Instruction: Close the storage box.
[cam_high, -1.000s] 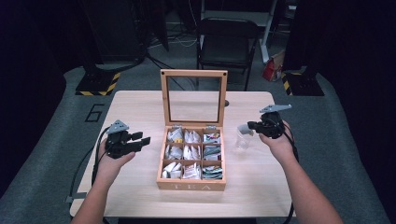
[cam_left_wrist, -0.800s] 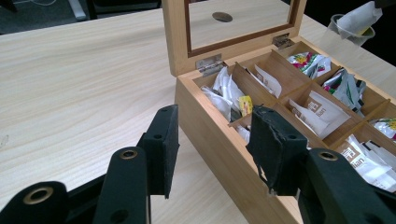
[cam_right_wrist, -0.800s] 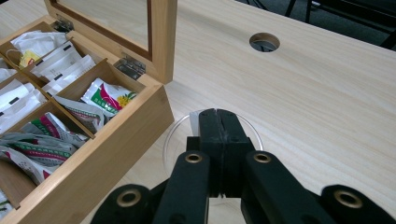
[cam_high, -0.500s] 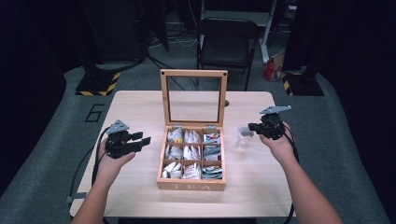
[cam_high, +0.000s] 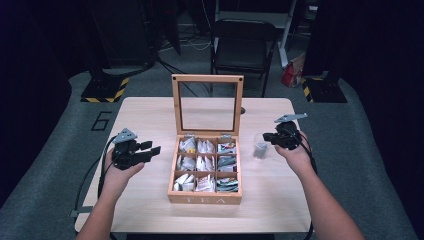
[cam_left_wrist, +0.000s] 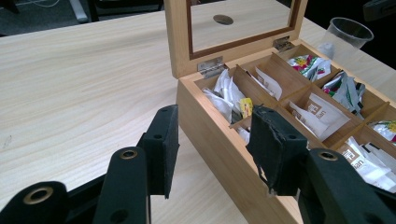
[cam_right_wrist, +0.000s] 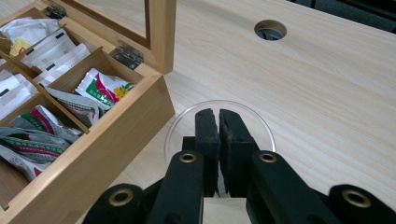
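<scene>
An open wooden tea box (cam_high: 205, 197) stands mid-table, its glass-paned lid (cam_high: 207, 78) upright. Its compartments hold several tea bags (cam_high: 200, 162). A clear plastic cup (cam_high: 259, 148) stands just right of the box with something small and dark in it. My right gripper (cam_high: 266, 137) hovers right over that cup (cam_right_wrist: 261, 126); in the right gripper view the gripper (cam_right_wrist: 218, 114) is shut, with nothing seen between the jaws. My left gripper (cam_high: 151, 148) is held left of the box, apart from it. In the left gripper view that gripper (cam_left_wrist: 212, 116) is open and empty, facing the box's side wall (cam_left_wrist: 219, 144).
A round cable hole (cam_right_wrist: 270, 29) sits in the tabletop (cam_high: 150, 112) behind the cup. A black folding chair (cam_high: 243, 45) stands beyond the table's far edge. Bare wood lies left of the box and along the front edge.
</scene>
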